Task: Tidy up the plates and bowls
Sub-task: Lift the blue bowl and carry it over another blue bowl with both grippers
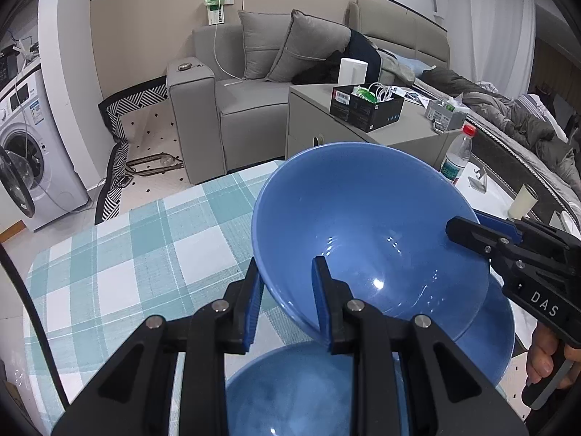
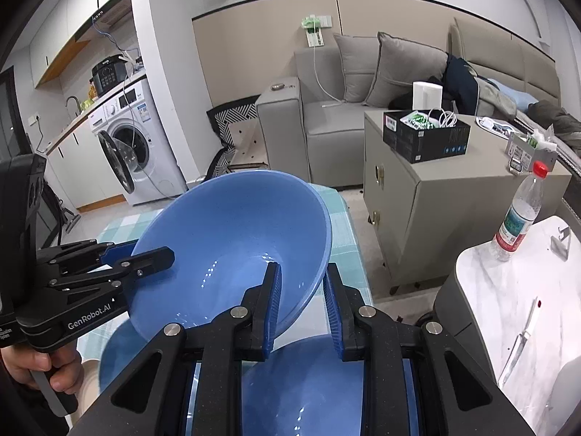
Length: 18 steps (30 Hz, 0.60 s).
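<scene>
Blue bowl (image 2: 232,239) — knife (image 2: 521,345) right-view only

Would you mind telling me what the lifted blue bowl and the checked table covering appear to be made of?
The blue bowl looks like glazed ceramic or glossy melamine: sharp highlights sit on its smooth inside, and the look leaves open which. The checked table covering looks like woven fabric or a woven vinyl mat, matte, with a fine ribbed weave and no shine.

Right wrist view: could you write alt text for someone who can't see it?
Two handheld grippers, right gripper and left gripper, clamp opposite rims of a tilted blue bowl above more blue dishes on a checked tablecloth.
</scene>
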Tool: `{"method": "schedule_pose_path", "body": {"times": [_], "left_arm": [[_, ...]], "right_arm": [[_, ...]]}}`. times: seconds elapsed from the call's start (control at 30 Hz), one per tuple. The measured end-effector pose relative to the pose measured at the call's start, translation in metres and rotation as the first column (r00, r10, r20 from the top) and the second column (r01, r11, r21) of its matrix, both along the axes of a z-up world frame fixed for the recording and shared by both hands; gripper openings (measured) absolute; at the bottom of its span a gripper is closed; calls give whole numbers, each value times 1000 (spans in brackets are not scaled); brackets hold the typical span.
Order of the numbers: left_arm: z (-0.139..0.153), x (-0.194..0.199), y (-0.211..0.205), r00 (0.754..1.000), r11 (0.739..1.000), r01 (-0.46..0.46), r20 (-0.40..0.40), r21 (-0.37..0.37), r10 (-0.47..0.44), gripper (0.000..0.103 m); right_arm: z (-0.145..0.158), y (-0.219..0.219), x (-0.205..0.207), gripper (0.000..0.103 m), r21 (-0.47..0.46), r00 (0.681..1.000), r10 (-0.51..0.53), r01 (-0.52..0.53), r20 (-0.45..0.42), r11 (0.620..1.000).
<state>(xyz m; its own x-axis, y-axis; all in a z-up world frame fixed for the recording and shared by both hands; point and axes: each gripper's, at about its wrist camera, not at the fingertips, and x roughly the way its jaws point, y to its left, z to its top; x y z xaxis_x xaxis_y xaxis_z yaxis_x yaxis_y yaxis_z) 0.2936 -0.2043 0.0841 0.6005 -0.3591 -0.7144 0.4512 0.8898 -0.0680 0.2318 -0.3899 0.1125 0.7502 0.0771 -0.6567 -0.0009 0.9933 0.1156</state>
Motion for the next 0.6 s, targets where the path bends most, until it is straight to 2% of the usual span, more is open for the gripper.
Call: {"method": "schedule_pose_path", "body": {"times": [0.3, 0.6], "left_arm": [[12, -23, 15, 1000, 1000, -5, 26, -24, 6, 25], [20, -48, 32, 998, 999, -26, 57, -24, 27, 25]], "right_arm": [[21, 18, -31, 24, -13, 998, 7, -6, 58, 1000], [29, 37, -57, 24, -17, 995, 29, -27, 95, 999]]}}
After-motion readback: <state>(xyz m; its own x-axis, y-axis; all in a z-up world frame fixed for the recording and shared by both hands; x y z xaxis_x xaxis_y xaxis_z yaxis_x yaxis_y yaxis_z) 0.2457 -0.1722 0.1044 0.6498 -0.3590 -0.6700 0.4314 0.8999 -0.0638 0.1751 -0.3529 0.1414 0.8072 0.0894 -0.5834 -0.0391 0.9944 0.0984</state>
